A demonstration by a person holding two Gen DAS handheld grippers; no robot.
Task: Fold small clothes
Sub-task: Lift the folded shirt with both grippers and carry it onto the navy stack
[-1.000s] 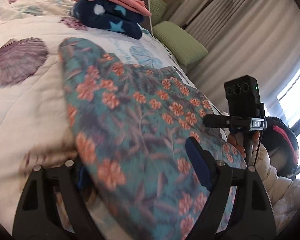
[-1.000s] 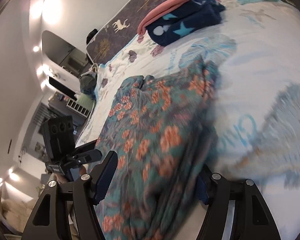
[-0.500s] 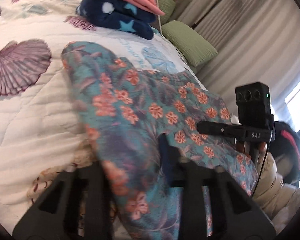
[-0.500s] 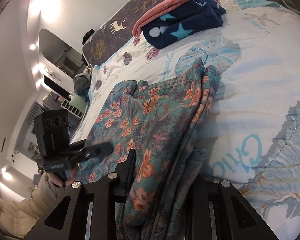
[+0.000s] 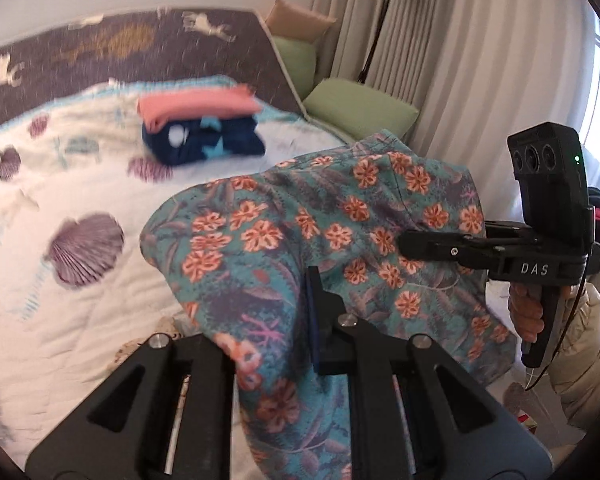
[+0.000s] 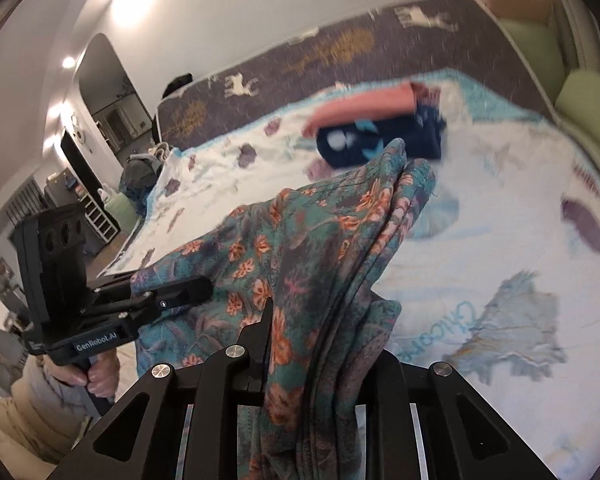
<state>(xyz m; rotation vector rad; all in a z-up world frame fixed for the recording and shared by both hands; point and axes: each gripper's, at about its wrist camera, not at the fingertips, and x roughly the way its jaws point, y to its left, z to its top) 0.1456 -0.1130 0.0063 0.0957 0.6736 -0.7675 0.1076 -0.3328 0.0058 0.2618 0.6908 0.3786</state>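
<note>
While both sets of fingers have just been closing, each now pinches a fold of the teal cotton garment printed with orange flowers (image 5: 340,240). The left gripper (image 5: 276,316) clamps the cloth near its left edge; only its right finger (image 5: 320,320) shows, the other is buried under fabric. The right gripper (image 6: 316,332) grips a bunched, layered edge, with one dark finger (image 6: 260,332) visible and its partner hidden behind the folds.

A second ago the fingers stood wide and the garment lay flat on the white quilted bedspread with purple shells (image 5: 80,240); now it hangs lifted between the two grippers, clear of the bed at its near side. The stack of folded clothes, pink over navy with stars (image 5: 200,128), sits at the far end of the bed, smeared by blur. A hand (image 5: 528,312) grips the right tool's handle, the sleeve cut off at the frame edge.
</note>
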